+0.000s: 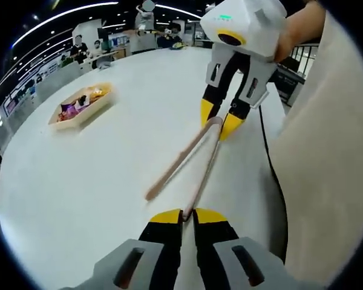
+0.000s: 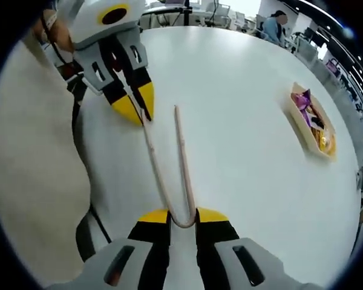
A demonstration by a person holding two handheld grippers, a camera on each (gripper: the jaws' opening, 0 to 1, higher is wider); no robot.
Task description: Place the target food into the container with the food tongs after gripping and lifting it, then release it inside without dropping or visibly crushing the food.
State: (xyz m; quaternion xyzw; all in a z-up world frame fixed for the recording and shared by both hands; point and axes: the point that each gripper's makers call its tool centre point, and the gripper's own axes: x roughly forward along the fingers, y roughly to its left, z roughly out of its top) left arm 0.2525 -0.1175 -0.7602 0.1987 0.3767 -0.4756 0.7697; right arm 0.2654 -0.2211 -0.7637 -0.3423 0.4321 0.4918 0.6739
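Observation:
A pair of pale pink food tongs (image 1: 181, 159) lies low over the white table, held at both ends. My left gripper (image 1: 189, 215) is shut on the tip of one tong arm; the other arm's tip hangs free to its left. My right gripper (image 1: 219, 119) is shut on the curved hinge end. In the right gripper view the tongs (image 2: 183, 163) run from my right gripper (image 2: 183, 215) up to my left gripper (image 2: 138, 104). A wooden tray (image 1: 55, 120) (image 2: 297, 119) with purple and orange food inside sits well away from the tongs.
The round white table (image 1: 109, 169) spreads wide between the tongs and the tray. A black cable (image 1: 270, 158) trails beside the person's light clothing (image 1: 327, 151). A hand (image 1: 297, 29) holds the right gripper. Office desks and people stand beyond the table's far edge.

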